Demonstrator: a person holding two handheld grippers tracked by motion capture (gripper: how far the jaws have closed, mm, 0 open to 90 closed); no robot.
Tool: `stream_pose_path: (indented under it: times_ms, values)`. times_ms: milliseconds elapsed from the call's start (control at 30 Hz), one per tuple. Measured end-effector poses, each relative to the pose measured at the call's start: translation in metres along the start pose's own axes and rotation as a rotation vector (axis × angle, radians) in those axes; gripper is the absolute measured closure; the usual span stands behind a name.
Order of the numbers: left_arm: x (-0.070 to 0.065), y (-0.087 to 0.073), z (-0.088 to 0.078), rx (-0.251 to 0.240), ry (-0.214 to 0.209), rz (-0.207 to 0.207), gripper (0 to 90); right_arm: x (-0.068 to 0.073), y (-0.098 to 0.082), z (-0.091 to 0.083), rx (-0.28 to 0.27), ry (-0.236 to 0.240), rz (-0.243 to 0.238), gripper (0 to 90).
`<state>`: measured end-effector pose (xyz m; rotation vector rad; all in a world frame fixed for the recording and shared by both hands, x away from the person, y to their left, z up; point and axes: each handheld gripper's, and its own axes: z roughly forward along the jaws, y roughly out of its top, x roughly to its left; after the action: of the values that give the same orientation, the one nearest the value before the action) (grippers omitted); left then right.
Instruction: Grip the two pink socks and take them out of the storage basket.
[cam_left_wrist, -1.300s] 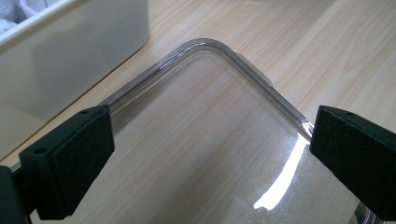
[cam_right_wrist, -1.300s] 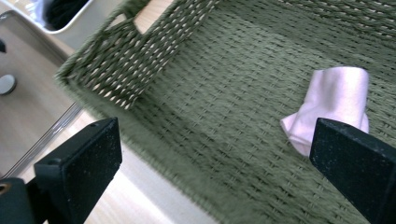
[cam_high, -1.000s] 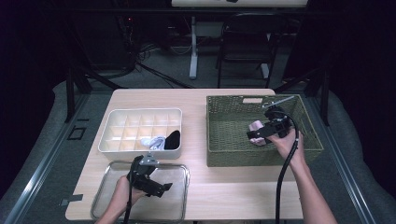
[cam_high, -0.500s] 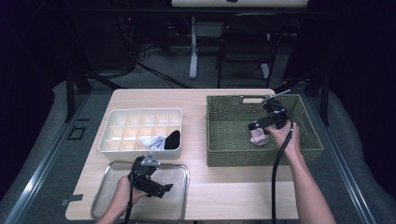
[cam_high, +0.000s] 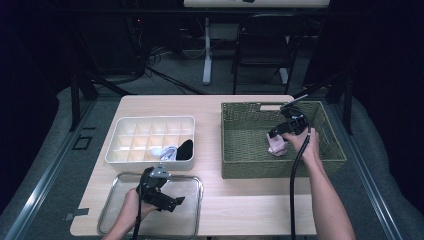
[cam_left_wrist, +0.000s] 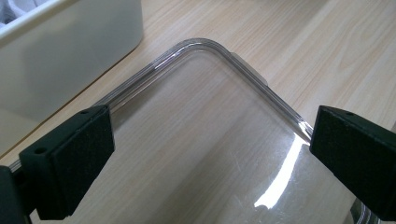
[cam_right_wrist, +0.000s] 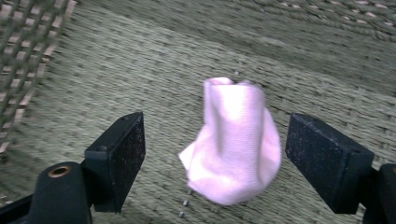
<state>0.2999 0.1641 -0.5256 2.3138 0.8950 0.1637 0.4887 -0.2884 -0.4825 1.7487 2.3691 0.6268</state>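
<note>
Reaching arm: right forearm stretches into the woven basket (cam_high: 235, 150), right gripper (cam_high: 278, 141) pointing down at its floor.
Right fingers: spread either side of the pink cloth (cam_right_wrist: 236, 142), not touching it; they have just been closing.
Pink cloth: bunched on the basket floor.
Left gripper (cam_high: 172, 202): hovers over the clear tray (cam_left_wrist: 210, 51), fingers spread, nothing between.
Nearby: white divided box (cam_high: 125, 127) on the table (cam_high: 250, 210).
</note>
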Motion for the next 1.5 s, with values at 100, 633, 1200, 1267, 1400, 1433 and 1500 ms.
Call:
stream_pose_path:
  times_ms: [100,633,1200,1267,1400,1433,1500]
  values:
    - [0.000,0.000,0.000,-0.002,0.001,-0.006,0.2,0.000,0.002,0.006,0.030,-0.006,0.008,23.8]
    - [-0.001,0.001,0.000,0.001,-0.001,0.011,0.2,-0.003,0.007,0.032,0.199,-0.083,0.046,57.0]
    - [-0.001,0.001,0.000,0.004,-0.001,0.011,0.2,0.011,0.005,-0.006,0.141,-0.062,-0.009,77.5]
    - [-0.002,0.002,0.001,0.008,0.002,0.011,0.2,0.014,0.006,-0.012,0.148,-0.052,-0.025,77.5]
    - [-0.003,0.003,0.003,0.008,-0.004,0.011,0.2,0.020,0.009,-0.020,0.146,-0.047,-0.046,77.4]
    - [-0.004,0.003,0.002,0.007,-0.004,0.013,0.2,0.022,0.010,-0.022,0.150,-0.045,-0.055,77.3]
    - [-0.003,0.002,0.002,0.006,-0.004,0.010,0.2,0.026,0.012,-0.027,0.159,-0.048,-0.072,77.3]
